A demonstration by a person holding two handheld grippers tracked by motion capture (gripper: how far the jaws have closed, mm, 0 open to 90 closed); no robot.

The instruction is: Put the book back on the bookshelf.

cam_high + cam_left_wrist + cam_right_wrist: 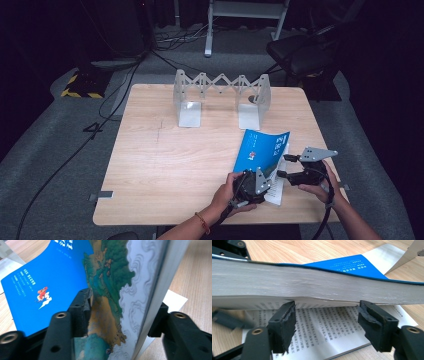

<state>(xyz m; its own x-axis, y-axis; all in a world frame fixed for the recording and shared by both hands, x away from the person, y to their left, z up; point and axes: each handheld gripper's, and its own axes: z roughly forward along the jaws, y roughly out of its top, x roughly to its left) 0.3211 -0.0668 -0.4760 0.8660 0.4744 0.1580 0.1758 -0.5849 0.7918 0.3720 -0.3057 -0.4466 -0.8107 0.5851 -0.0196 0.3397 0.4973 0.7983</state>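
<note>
The left hand-held gripper (pixel 260 181) is clenching on the book's (pixel 261 152) raised front cover and pages at the tabletop's (pixel 165 160) right front. The right hand-held gripper (pixel 286 166) is standing released under the page block. Next, it probably needs to turn pages carefully.

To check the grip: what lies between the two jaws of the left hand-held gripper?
In the left gripper view, the blue book's lifted cover and pages stand between the jaws of the left hand-held gripper.
</note>
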